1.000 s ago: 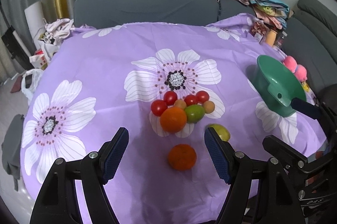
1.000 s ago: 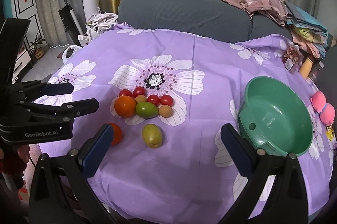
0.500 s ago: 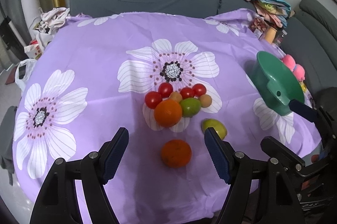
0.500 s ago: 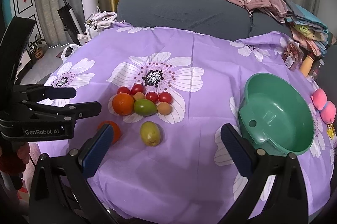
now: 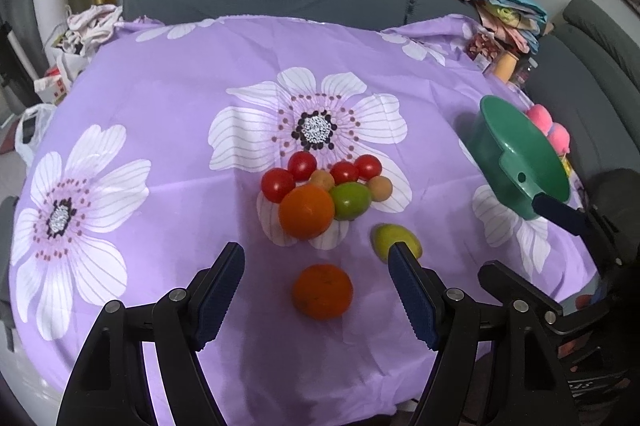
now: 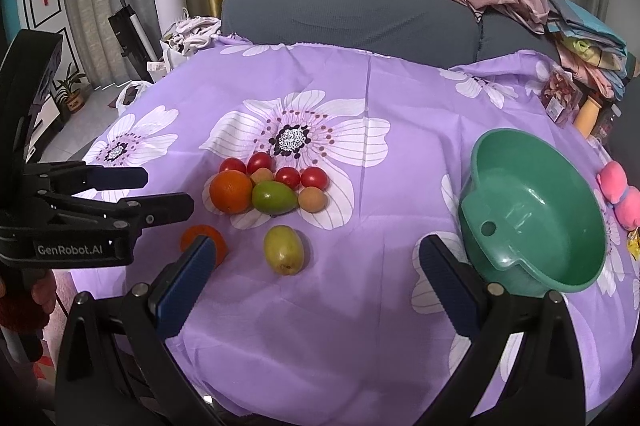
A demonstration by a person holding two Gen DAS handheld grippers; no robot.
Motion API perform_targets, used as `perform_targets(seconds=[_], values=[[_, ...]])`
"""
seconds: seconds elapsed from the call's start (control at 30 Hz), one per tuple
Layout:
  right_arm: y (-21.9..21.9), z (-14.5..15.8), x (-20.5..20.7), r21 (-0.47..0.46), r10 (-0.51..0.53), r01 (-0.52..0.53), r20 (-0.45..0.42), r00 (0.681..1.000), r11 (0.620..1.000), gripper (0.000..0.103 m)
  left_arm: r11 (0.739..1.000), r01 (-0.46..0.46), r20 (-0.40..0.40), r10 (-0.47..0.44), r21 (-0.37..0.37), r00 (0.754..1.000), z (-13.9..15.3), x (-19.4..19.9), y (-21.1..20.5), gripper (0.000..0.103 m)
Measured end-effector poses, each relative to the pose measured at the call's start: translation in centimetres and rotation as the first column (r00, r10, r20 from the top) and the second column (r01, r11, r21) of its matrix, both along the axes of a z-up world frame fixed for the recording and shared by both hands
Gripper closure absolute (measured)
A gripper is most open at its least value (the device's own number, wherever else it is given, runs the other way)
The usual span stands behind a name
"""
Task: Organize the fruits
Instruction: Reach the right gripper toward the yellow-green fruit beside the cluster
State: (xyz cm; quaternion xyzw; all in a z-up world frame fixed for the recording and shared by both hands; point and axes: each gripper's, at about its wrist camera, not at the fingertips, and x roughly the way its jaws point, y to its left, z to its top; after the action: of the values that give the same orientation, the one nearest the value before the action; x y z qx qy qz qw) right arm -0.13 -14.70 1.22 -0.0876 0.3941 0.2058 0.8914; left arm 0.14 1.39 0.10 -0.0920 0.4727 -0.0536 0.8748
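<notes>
A cluster of fruit lies mid-table: a large orange (image 5: 306,212) (image 6: 231,191), a green mango (image 5: 351,201) (image 6: 274,197), several red tomatoes (image 5: 302,165) (image 6: 288,177) and two small tan fruits (image 5: 380,188) (image 6: 313,199). Nearer, a second orange (image 5: 322,291) (image 6: 198,233) lies alone, with a yellow-green mango (image 5: 390,236) (image 6: 284,250) beside it. My left gripper (image 5: 316,268) is open, held above the table, framing the lone orange. My right gripper (image 6: 316,262) is open, over the table's near edge. The empty green bowl (image 6: 532,214) (image 5: 516,154) sits right.
The table wears a purple flowered cloth (image 5: 168,114). Pink plush toys (image 6: 618,192) lie right of the bowl. Snack packets and a bottle (image 6: 588,114) stand at the far right. A grey sofa (image 6: 340,10) with piled clothes is behind. A hand (image 6: 24,302) holds the left tool.
The left wrist view has shifted: the fruits sit lower-left to higher in frame, and the lone orange now lies centred between the open fingers. The right view barely moved.
</notes>
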Motion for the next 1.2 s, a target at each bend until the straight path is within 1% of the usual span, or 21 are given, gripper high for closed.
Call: perform_targets(seconds=[0.33, 0.67, 0.8, 0.93, 1.03, 1.2], values=[[-0.5, -1.0, 0.9, 0.022, 0.002, -0.001, -0.038, 0.999, 1.000, 0.003, 0.999, 0.045, -0.020, -0.046, -0.030, 0.999, -0.7, 0.5, -0.7, 0.029], [-0.8, -2.1, 1.7, 0.055, 0.021, -0.016, -0.082, 0.996, 0.998, 0.006, 0.997, 0.081, -0.025, -0.082, -0.020, 0.996, -1.1, 1.1, -1.5, 0.029], [-1.4, -3.1, 1.8, 0.100, 0.048, -0.036, -0.121, 0.991, 0.994, 0.012, 0.993, 0.120, 0.000, -0.120, -0.004, 0.993, -0.9, 0.9, -2.1, 0.029], [-1.8, -4.0, 1.8, 0.140, 0.075, -0.053, -0.161, 0.984, 0.989, 0.019, 0.986, 0.164, 0.016, -0.164, 0.000, 0.986, -1.0, 0.3, -2.4, 0.033], [-1.8, -4.6, 1.8, 0.161, 0.102, -0.073, -0.180, 0.978, 0.984, 0.022, 0.983, 0.181, 0.017, -0.181, -0.013, 0.983, -1.3, -0.1, -2.2, 0.037], [-1.1, -5.8, 1.9, 0.186, 0.141, -0.102, -0.213, 0.967, 0.977, 0.029, 0.973, 0.218, 0.009, -0.218, -0.072, 0.976, -1.8, 0.1, -2.4, 0.039]])
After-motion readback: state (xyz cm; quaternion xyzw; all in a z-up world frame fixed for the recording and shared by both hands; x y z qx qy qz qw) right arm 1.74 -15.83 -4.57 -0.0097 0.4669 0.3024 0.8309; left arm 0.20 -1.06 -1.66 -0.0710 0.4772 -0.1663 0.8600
